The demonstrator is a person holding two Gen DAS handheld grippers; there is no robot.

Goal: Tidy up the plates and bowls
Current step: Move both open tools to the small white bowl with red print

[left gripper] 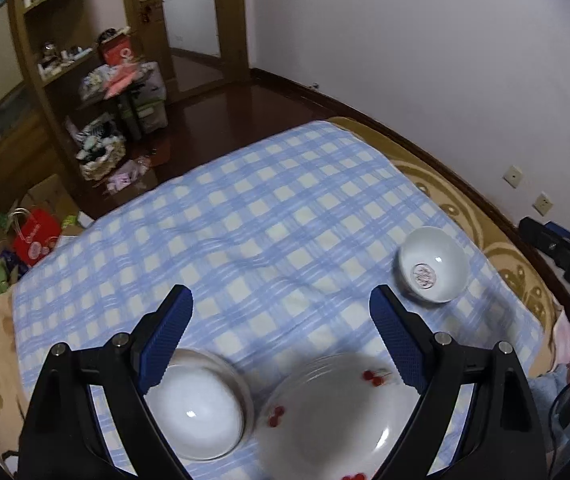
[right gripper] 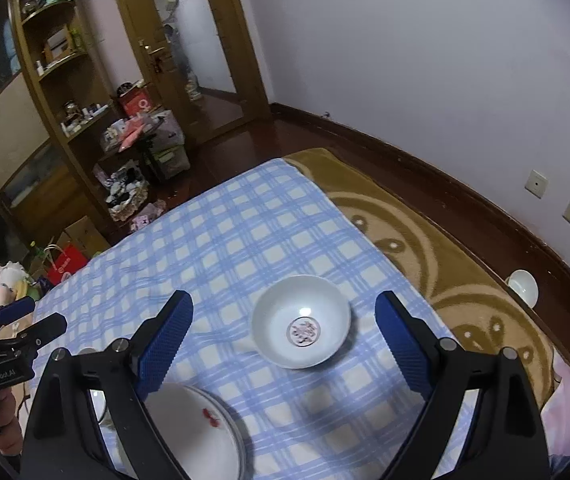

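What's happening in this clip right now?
A person holds a handheld gripper in each hand over a bed covered with a blue checked cloth. Both are open and empty. The left gripper hovers above a plain white bowl and a stack of cherry-print plates lying side by side. The right gripper faces a separate bowl with a round emblem inside. Nothing is grasped yet.

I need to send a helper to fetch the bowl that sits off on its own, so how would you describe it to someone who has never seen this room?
Find the blue checked cloth spread over the tan blanket. On its wall side, away from the plate with red cherries, stands a white bowl. It alone has a round reddish emblem at the bottom.
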